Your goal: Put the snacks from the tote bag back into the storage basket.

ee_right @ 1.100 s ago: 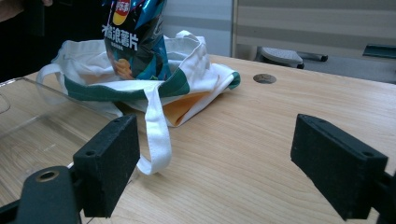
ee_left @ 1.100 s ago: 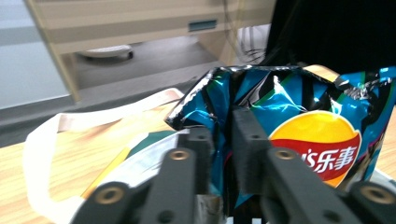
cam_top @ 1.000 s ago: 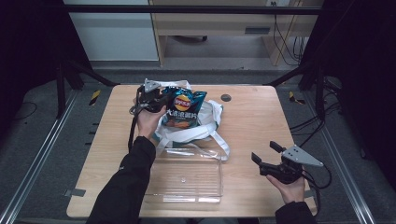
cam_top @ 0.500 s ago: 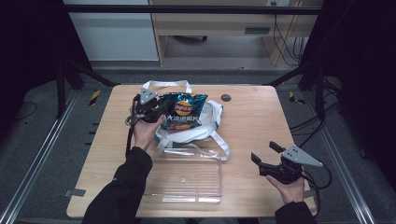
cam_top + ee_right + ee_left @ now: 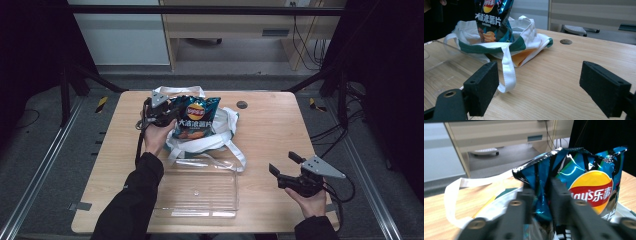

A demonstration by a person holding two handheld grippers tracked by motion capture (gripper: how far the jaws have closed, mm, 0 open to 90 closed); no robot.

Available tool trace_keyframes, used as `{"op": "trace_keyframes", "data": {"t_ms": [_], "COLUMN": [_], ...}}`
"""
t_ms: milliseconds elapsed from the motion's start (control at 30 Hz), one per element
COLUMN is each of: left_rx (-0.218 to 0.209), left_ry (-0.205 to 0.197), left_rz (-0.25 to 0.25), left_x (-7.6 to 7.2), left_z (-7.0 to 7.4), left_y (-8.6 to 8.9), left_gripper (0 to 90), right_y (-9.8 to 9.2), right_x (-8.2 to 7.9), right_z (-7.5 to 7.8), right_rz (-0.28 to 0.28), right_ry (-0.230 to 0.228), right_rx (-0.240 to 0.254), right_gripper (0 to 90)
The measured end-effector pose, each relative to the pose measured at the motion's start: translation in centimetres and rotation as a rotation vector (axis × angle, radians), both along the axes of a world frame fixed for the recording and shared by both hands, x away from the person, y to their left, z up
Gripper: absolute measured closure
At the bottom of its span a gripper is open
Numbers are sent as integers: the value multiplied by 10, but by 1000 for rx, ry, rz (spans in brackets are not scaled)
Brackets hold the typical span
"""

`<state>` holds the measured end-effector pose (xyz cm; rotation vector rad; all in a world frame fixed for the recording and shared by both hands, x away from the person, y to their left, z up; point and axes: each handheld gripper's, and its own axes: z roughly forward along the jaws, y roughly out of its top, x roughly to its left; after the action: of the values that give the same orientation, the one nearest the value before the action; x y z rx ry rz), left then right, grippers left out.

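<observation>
left gripper (image 5: 167, 116): clamped on top edge of chip bag (image 5: 195, 119), jaws just been closing with the bag between them
chip bag: upright, lower end in tote bag (image 5: 220, 131) mouth
right gripper (image 5: 285, 170): jaws wide apart, nothing between, well apart from tote
clear tray (image 5: 200, 190): between the grippers, bare
done: bag gripped
left: likely lifting it clear, setting in tray

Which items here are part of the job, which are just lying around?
In the job:
- chip bag, pinched in the left gripper
- tote bag under it
- clear tray in front, likely

Lying about:
- right gripper, jaws apart, idle
- round hole in the table
</observation>
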<state>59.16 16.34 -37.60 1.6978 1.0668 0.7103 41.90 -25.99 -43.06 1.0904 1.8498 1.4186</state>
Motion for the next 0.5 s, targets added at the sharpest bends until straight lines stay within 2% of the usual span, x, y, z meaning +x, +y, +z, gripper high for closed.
{"op": "trace_keyframes", "data": {"t_ms": [33,200,367,500], "left_rx": [10,13,-28,-39], "left_ry": [2,14,28,12], "left_rz": [4,31,42,51], "left_x": [-1,-3,-6,-9], "left_z": [0,1,2,3], "left_y": [-1,-8,-9,-11], "left_gripper": [826,871,889,893], "right_y": [0,0,0,0], "right_x": [0,0,0,0], "right_z": [0,0,0,0], "right_rz": [0,0,0,0], "right_ry": [1,-1,-1,-1], "right_rx": [-1,0,-1,-1], "right_gripper": [160,161,161,162]}}
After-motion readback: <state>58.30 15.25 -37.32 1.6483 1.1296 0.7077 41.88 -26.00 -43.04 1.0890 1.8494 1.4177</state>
